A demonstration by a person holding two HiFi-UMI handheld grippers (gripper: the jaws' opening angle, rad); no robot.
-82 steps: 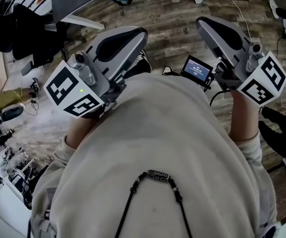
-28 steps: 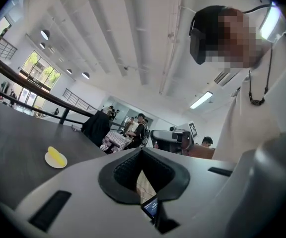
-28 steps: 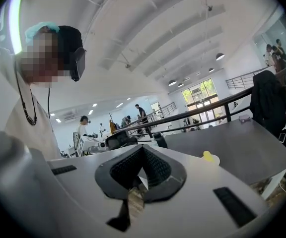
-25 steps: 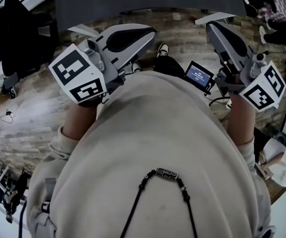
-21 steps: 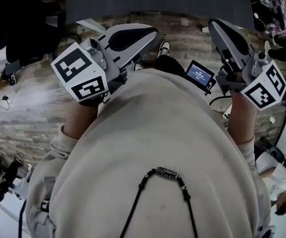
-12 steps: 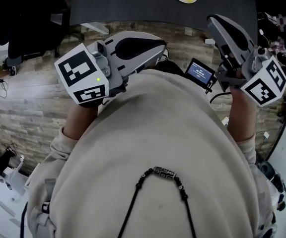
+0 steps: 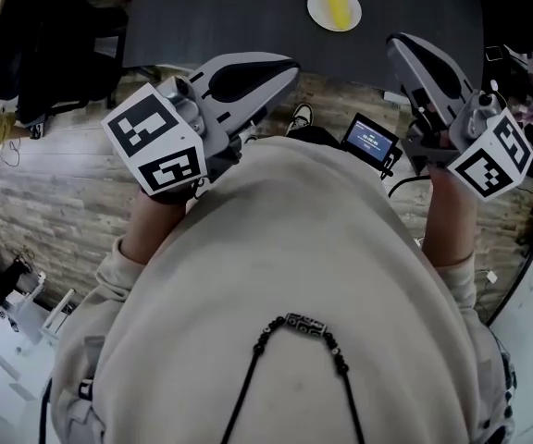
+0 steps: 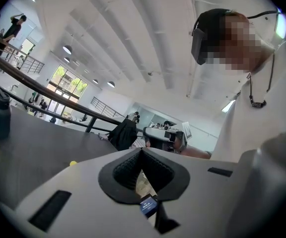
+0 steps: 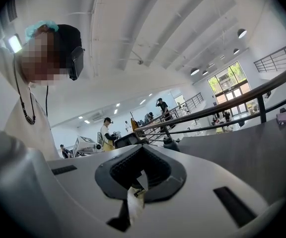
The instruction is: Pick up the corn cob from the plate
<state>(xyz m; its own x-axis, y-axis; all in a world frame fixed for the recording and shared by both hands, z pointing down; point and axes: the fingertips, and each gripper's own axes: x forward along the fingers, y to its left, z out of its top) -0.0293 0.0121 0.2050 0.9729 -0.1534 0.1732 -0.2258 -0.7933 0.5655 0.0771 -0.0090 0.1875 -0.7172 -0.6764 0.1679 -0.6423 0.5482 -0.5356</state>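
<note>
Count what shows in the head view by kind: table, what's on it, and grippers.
corn cob: 1
plate: 1
table: 1
grippers: 2 (left gripper, right gripper)
Total: 5

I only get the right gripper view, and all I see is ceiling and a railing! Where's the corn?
Observer: The head view shows it. The corn cob lies on a white plate on the dark table.
Operator: Is my gripper close to it?
Observer: Not really. The right gripper is up by the table's near edge, apart from the plate and a bit to its right.
Operator: What's the other gripper doing?
Observer: The left gripper is on the other side of the plate. Its own view shows its jaws together with nothing held.
</note>
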